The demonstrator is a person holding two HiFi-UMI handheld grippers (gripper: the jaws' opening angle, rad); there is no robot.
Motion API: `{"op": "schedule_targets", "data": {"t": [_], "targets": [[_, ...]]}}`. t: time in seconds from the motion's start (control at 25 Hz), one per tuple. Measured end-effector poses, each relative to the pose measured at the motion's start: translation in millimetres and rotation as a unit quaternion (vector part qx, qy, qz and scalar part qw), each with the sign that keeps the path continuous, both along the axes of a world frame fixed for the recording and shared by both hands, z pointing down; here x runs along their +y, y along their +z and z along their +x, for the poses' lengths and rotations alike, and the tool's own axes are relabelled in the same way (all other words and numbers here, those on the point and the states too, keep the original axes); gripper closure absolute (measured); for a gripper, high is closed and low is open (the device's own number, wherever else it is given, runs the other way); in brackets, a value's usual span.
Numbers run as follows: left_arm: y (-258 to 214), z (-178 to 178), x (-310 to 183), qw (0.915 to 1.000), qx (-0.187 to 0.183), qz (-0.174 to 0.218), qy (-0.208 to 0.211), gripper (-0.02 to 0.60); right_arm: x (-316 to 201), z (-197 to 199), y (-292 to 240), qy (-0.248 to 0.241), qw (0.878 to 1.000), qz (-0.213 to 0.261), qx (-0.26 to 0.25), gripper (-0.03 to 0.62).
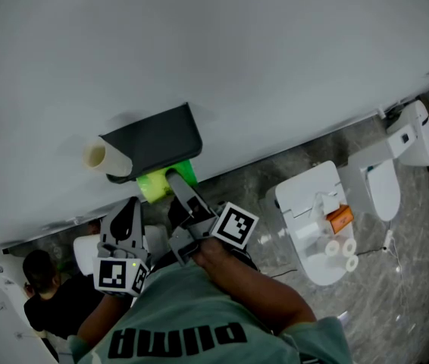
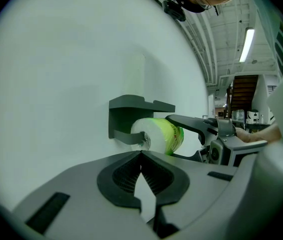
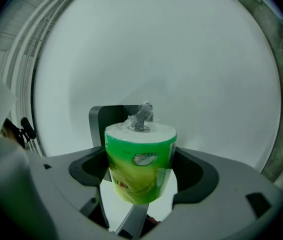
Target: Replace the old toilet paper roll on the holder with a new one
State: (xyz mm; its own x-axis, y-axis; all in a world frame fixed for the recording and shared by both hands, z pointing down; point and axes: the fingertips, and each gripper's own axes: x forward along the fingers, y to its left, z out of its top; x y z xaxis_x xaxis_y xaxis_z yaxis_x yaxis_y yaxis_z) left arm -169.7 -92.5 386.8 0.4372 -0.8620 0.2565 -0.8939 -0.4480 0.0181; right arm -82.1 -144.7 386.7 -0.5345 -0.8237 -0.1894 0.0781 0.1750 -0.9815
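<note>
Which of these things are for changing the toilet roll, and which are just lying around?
For the job: green wrapped roll, held in the right gripper; wall holder; pale tube at its end.
Just lying about: toilet, orange thing and white rolls on it.

Head view looks down; both gripper views closely face the holder (image 2: 126, 104).

Probably mock washroom inside hall — roll holder (image 1: 154, 139) on white wall (image 1: 237, 44), toilet-like fixtures (image 1: 385, 192), strip light (image 2: 246, 44) overhead.

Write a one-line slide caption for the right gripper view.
Right gripper clamps the green-wrapped toilet paper roll at the grey holder on the white wall.
</note>
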Motion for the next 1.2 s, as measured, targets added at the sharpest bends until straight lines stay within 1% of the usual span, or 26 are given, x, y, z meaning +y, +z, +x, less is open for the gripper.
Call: {"op": "schedule_targets", "data": {"t": [0.28,0.48,0.68,0.84,1.04,1.2], "targets": [[2.2,-6.7,3.8,0.9999,-0.001,-0.010,-0.012,0.577,3.9,-10.6,-1.3,-0.020,1.000,0.009,0.006,0.192],[7.8,-7.3,6.3,0.9998,-0.010,-0.013,-0.011,0.577,4.8,-16.3,1.8,-0.034,0.999,0.008,0.003,0.192],[9.2,-3.5,9.2,0.9998,-0.006,-0.015,-0.013,0.577,4.2,-19.1,1.4,-0.049,0.999,0.018,0.002,0.191],[16.0,5.1,12.7,0.9997,-0.004,-0.023,-0.009,0.577,6.0,-18.6,1.9,-0.069,0.997,0.024,-0.005,0.191],[24.1,19.9,16.6,0.9993,-0.006,-0.036,-0.001,0.577,11.6,-13.9,3.1,-0.096,0.995,0.029,-0.026,0.191],[31.9,41.9,23.2,0.9987,-0.011,-0.048,0.015,0.577,18.6,1.0,7.2,-0.107,0.994,0.031,-0.019,0.191]]}}
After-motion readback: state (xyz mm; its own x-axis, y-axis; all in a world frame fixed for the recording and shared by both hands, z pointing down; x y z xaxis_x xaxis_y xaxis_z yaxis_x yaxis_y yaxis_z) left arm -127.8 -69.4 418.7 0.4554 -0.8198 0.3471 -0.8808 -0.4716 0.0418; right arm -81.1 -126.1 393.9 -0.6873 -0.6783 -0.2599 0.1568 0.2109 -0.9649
